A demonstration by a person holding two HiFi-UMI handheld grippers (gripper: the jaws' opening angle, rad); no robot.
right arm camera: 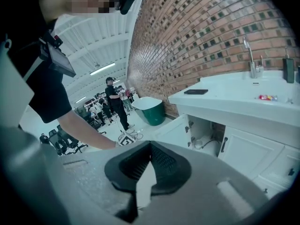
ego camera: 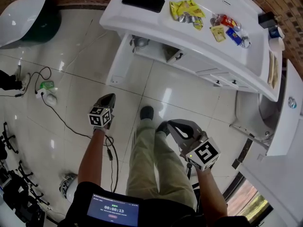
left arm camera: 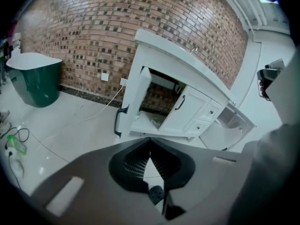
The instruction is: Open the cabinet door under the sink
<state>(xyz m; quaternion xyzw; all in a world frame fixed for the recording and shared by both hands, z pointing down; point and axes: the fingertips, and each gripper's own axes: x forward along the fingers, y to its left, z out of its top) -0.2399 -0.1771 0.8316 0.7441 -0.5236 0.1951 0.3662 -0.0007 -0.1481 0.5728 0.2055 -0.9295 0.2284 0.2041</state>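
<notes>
The white vanity cabinet (ego camera: pixel 199 60) stands under the sink counter. Its left door (left arm camera: pixel 137 100) is swung wide open, its black handle (left arm camera: pixel 118 121) facing out, and the compartment (left arm camera: pixel 157 100) shows a pipe inside. The door to the right of it (left arm camera: pixel 190 111) is closed. My left gripper (left arm camera: pixel 150 150) is shut and empty, held off the door over the floor tiles (ego camera: pixel 109 97). My right gripper (right arm camera: pixel 150 146) is also shut on nothing, lower right beside the person's leg (ego camera: pixel 172 125), and from it the open door (right arm camera: pixel 176 131) shows.
A green tub (ego camera: pixel 28 18) stands at the far left. Cables and a white plug block (ego camera: pixel 47 97) lie on the floor. The person's shoe (ego camera: pixel 147 112) is between the grippers. A phone (ego camera: pixel 143 1) and snack packets (ego camera: pixel 187 11) lie on the counter. A toilet (ego camera: pixel 255 112) is on the right.
</notes>
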